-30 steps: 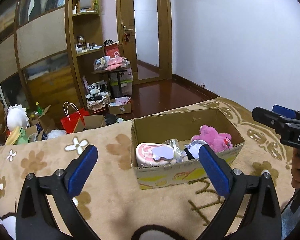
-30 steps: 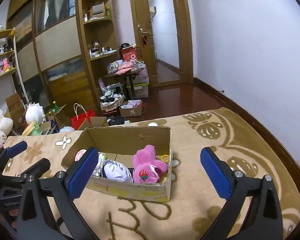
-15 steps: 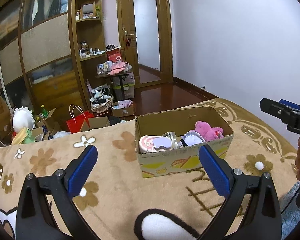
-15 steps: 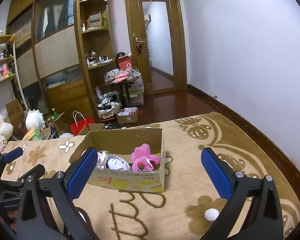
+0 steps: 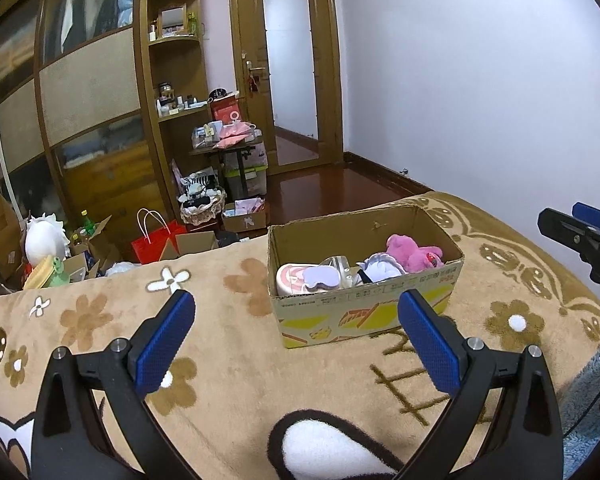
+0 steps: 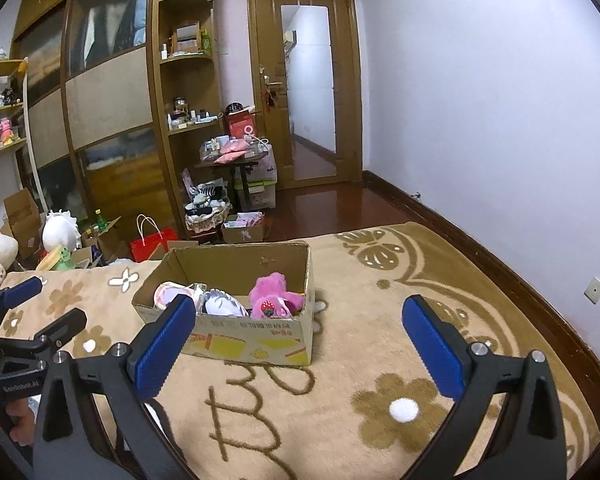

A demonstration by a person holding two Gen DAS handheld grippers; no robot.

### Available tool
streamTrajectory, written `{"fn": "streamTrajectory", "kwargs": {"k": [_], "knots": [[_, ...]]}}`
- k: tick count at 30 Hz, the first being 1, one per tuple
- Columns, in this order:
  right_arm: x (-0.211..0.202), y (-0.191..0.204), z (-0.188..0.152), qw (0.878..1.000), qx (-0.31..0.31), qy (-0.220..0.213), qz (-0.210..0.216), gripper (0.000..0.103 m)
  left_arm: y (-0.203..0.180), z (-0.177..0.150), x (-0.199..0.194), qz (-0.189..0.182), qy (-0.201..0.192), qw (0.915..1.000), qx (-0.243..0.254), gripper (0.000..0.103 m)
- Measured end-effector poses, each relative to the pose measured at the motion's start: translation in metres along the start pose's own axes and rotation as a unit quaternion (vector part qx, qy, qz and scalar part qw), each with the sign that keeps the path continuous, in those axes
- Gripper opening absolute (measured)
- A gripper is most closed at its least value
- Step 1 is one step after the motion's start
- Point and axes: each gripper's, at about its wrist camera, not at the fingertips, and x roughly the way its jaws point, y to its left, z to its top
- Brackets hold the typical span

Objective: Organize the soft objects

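Note:
A cardboard box (image 5: pixel 364 312) (image 6: pixel 236 344) stands on a tan flowered blanket. Inside lie a pink plush bear (image 5: pixel 412 254) (image 6: pixel 276 298), a white and lilac soft toy (image 5: pixel 380 270) (image 6: pixel 222 304) and a pink round cushion (image 5: pixel 290 280) (image 6: pixel 166 292). My left gripper (image 5: pixel 296 336) hovers open in front of the box, with nothing between its blue pads. My right gripper (image 6: pixel 298 338) is also open and empty, held back from the box's front right corner. Each gripper shows at the edge of the other's view.
The blanket (image 5: pixel 228 360) covers a bed whose far edge drops to a dark wood floor (image 6: pixel 340 208). Beyond are a red bag (image 5: pixel 156 240), cardboard boxes, plush toys (image 6: pixel 60 232) at far left, a cluttered small table (image 5: pixel 228 148), tall shelves and a door (image 6: pixel 308 92).
Both grippers have pulled back and risen away from the box, which now looks smaller and farther off. Both stay open and empty. The toys in the box have not moved.

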Motion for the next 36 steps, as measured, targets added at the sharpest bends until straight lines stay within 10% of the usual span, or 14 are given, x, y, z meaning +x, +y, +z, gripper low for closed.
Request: {"fn": "streamTrajectory", "kwargs": {"k": [36], "knots": [[0.014,-0.005,-0.008,1.000,0.003,0.018,-0.015,0.103,-0.002,-0.014,0.014,0.008,0.001,1.0000,0.005,0.101]]}}
